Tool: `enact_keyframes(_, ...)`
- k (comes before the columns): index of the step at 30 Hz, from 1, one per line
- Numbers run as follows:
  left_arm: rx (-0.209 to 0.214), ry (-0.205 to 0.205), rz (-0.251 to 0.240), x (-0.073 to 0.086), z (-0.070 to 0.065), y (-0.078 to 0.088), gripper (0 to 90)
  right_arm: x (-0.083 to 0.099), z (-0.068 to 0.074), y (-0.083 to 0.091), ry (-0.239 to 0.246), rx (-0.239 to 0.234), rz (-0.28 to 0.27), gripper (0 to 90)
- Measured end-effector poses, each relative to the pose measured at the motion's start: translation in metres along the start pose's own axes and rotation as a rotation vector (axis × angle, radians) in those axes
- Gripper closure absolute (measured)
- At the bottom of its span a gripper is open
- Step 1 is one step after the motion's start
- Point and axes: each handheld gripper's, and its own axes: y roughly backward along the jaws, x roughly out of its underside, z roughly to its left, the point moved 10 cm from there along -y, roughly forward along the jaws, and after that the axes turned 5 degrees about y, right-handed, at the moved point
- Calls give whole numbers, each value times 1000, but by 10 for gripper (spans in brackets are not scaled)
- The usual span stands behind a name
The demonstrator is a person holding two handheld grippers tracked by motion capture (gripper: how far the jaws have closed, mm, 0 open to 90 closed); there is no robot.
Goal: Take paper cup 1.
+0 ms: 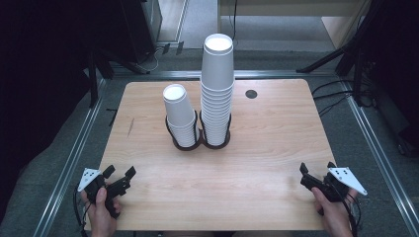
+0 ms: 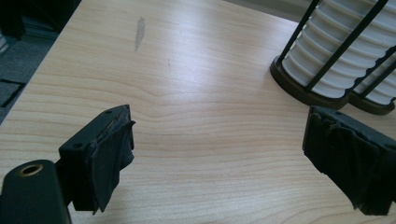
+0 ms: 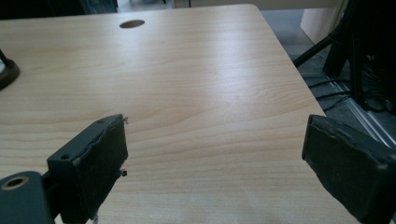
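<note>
Two stacks of white paper cups, upright in black wire holders at table centre: short stack [image 1: 179,116], tall stack [image 1: 217,89]. Left gripper [image 1: 117,178] and right gripper [image 1: 312,177], jaws apart, empty, at the near edge. Left gripper nearer the short stack, which lies forward and inward.

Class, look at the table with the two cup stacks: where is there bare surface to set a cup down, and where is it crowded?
Bare wood runs between the left gripper and right gripper, and along both side edges of the table. It is crowded mid-table, where the short cup stack and tall cup stack stand side by side in their dark wire holder.
</note>
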Motion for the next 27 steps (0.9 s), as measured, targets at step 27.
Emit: enact_keyframes(27, 95, -92, -45, -14, -74, -10, 88, 1, 4, 1, 13, 4, 4, 68)
